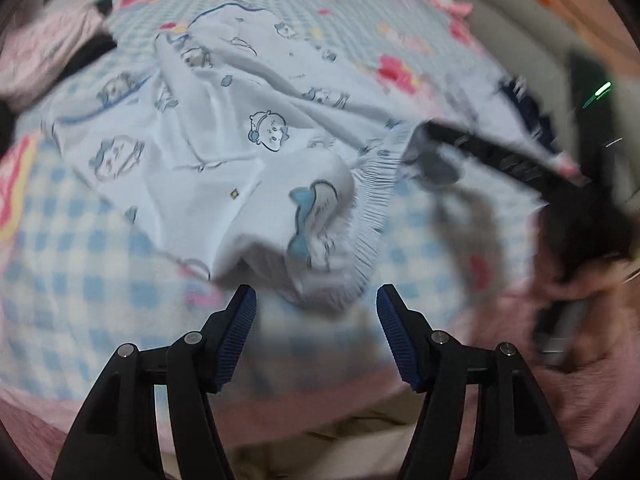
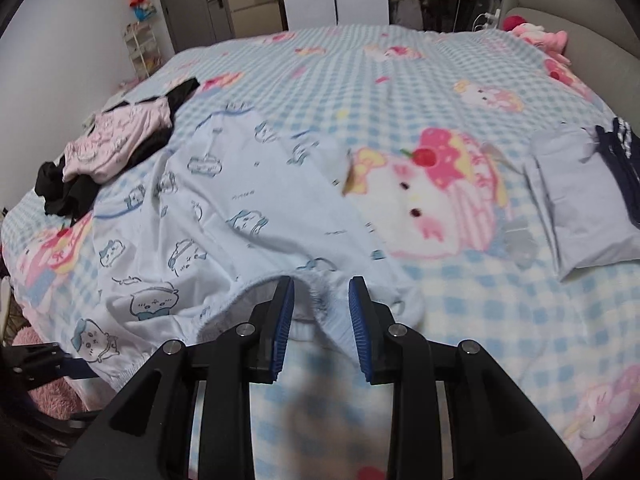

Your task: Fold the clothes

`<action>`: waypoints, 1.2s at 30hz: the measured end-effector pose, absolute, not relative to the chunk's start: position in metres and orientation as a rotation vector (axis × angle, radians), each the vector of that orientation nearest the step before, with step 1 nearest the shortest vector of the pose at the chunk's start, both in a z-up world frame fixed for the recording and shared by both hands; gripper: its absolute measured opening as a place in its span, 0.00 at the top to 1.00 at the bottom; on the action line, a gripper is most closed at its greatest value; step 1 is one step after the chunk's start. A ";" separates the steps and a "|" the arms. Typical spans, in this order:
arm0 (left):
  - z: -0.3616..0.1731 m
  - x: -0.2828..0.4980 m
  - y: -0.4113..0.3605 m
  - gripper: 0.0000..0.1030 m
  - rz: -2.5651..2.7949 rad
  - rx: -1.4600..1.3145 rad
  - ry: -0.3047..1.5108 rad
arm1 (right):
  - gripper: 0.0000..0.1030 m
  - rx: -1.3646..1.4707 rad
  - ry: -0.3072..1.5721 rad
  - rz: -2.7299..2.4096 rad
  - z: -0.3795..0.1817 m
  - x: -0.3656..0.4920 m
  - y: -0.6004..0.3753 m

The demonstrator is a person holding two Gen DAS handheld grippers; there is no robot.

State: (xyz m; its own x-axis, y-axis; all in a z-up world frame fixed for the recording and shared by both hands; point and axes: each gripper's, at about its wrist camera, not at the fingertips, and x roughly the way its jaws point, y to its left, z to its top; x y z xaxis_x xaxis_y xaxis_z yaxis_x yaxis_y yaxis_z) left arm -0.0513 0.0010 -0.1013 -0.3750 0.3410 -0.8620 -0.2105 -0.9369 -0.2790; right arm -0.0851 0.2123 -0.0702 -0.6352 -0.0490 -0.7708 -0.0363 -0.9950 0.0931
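The right gripper [image 2: 321, 288] had its 2 fingers pinching the elastic waistband of the pale blue printed pajama bottoms [image 2: 248, 208], which spread away beyond the fingers across the checked blanket [image 2: 480, 320]. The left gripper [image 1: 316, 294] held its fingers spread apart, nothing between them, the waistband just ahead. Farther left of the right fingers lay pink and black clothes [image 2: 116, 148]; to their right, a folded grey-blue garment [image 2: 576, 208].
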 end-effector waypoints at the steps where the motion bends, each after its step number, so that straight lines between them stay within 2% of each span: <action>1: -0.102 -0.056 0.003 0.58 2.396 -1.524 -0.142 | 0.72 1.335 -0.163 -2.827 -0.070 -0.086 0.215; 2: -0.101 -0.061 0.003 0.83 2.441 -1.529 -0.124 | 0.72 1.340 -0.161 -2.826 -0.069 -0.088 0.217; 6: -0.065 -0.075 -0.038 0.84 2.612 -1.376 -0.371 | 0.72 1.350 -0.119 -2.793 -0.064 -0.095 0.215; 7: -0.057 -0.078 -0.049 0.84 2.648 -1.353 -0.421 | 0.71 1.354 -0.106 -2.775 -0.063 -0.097 0.213; 10: -0.058 -0.086 -0.069 0.84 2.686 -1.391 -0.481 | 0.59 1.441 -0.085 -2.654 -0.076 -0.097 0.205; 17: -0.093 -0.071 -0.081 0.83 2.636 -1.496 -0.598 | 0.58 1.481 0.010 -2.621 -0.090 -0.065 0.195; 22: -0.106 -0.061 -0.083 0.82 2.533 -1.497 -0.679 | 0.55 1.465 -0.035 -2.567 -0.081 -0.049 0.195; 25: -0.105 -0.054 -0.083 0.77 2.435 -1.475 -0.729 | 0.52 1.474 -0.013 -2.565 -0.087 -0.051 0.192; 27: -0.102 -0.050 -0.084 0.66 2.433 -1.452 -0.740 | 0.52 1.511 0.043 -2.565 -0.097 -0.058 0.191; 29: -0.101 -0.047 -0.088 0.61 2.440 -1.444 -0.747 | 0.52 1.529 0.103 -2.581 -0.104 -0.064 0.190; 30: -0.100 -0.046 -0.090 0.61 2.446 -1.443 -0.750 | 0.54 1.537 0.131 -2.589 -0.108 -0.067 0.190; 32: -0.098 -0.045 -0.092 0.61 2.479 -1.447 -0.722 | 0.64 1.534 0.144 -2.601 -0.108 -0.071 0.191; 36: -0.101 -0.050 -0.092 0.60 2.420 -1.445 -0.702 | 0.72 1.489 0.113 -2.676 -0.099 -0.074 0.198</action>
